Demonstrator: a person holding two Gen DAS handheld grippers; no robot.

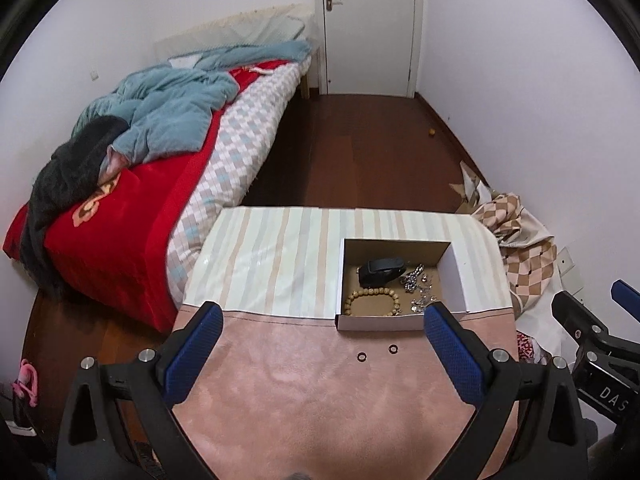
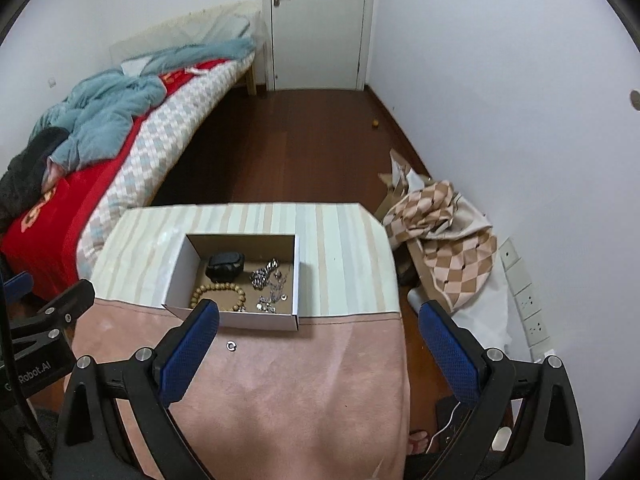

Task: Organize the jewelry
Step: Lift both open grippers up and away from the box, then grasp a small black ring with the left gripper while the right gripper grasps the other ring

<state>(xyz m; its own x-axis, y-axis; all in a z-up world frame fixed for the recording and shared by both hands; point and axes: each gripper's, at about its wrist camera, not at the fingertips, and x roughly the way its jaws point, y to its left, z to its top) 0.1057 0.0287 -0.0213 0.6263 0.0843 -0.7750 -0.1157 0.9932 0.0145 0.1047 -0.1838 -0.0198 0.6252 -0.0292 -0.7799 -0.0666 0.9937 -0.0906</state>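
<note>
An open white cardboard box [image 1: 454,280] [image 2: 180,268] sits on the table. Inside lie a black watch [image 1: 380,271] [image 2: 225,266], a wooden bead bracelet [image 1: 372,301] [image 2: 218,292] and a tangle of silver chains [image 1: 418,286] [image 2: 270,284]. Two small dark rings [image 1: 378,353] lie on the pink cloth in front of the box; the right wrist view shows one ring [image 2: 231,346]. My left gripper [image 1: 322,320] is open and empty above the pink cloth. My right gripper [image 2: 318,316] is open and empty, near the table's right edge.
The table has a striped cloth [image 1: 272,248] at the back and a pink cloth [image 1: 320,408] in front. A bed [image 1: 132,184] with red and blue bedding stands to the left. Checkered fabric and cardboard [image 2: 440,232] lie on the floor at the right. A door [image 1: 368,24] is at the far end.
</note>
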